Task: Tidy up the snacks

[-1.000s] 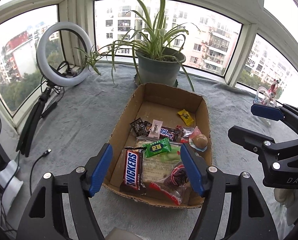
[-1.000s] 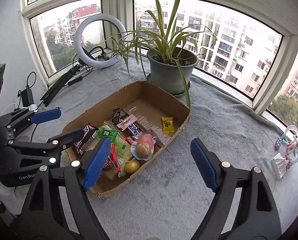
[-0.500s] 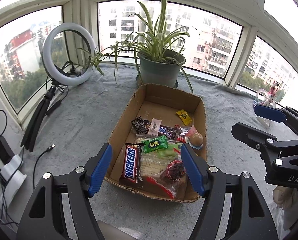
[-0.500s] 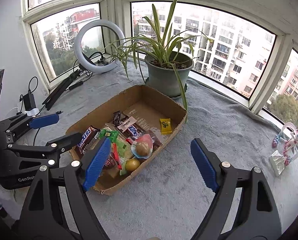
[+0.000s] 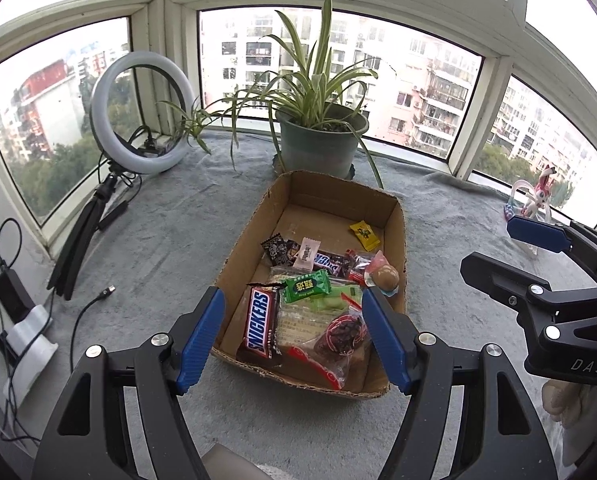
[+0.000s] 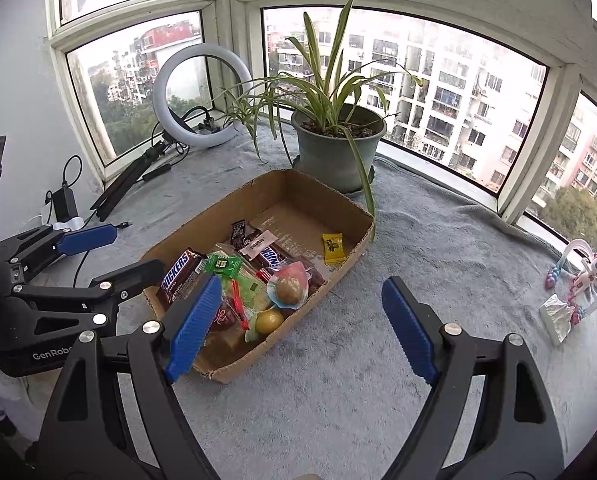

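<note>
Two tools (image 5: 294,336) (image 6: 302,328), one snack box (image 5: 394,216).

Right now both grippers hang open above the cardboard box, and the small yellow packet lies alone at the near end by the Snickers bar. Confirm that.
Not quite. The yellow packet lies alone at the far end of the cardboard box, toward the potted plant, away from the Snickers bar; the left wrist view shows it. The rest holds: left gripper and right gripper hang with jaws open.

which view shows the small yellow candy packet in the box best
The right wrist view: the yellow packet lies unobstructed on the bare box floor, fairly central. The left wrist view shows it too, but smaller and farther back.
</note>
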Tool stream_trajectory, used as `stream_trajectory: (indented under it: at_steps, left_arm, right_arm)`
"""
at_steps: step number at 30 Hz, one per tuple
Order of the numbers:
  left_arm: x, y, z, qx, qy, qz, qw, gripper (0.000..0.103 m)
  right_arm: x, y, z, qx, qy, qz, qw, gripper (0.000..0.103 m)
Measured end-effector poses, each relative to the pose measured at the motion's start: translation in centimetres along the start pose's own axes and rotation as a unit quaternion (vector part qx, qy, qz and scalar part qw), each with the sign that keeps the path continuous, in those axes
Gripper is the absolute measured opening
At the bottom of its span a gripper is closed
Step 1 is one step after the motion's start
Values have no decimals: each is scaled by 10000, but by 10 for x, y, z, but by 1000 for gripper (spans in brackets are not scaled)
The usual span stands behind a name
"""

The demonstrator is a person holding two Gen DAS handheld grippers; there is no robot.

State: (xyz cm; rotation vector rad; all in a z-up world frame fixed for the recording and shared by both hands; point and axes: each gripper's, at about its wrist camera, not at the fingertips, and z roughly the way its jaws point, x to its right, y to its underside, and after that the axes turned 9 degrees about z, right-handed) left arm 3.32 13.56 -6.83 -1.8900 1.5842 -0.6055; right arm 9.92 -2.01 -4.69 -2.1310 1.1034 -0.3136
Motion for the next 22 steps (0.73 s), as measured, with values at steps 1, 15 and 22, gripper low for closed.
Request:
stream_trajectory:
  at_steps: [1,15,22]
  left_arm:
    - [0,0,-1,7,-10,5,10000,71]
    - [6,11,-20,31,49,-217,9997,71]
    - [8,13,-25,107,-28,-199,9997,71]
  right_arm:
    - [1,1,-1,4,5,12,10000,85]
    - [5,18,-22,144,130,132,9997,85]
    - [10,23,-26,116,124,198,9997,85]
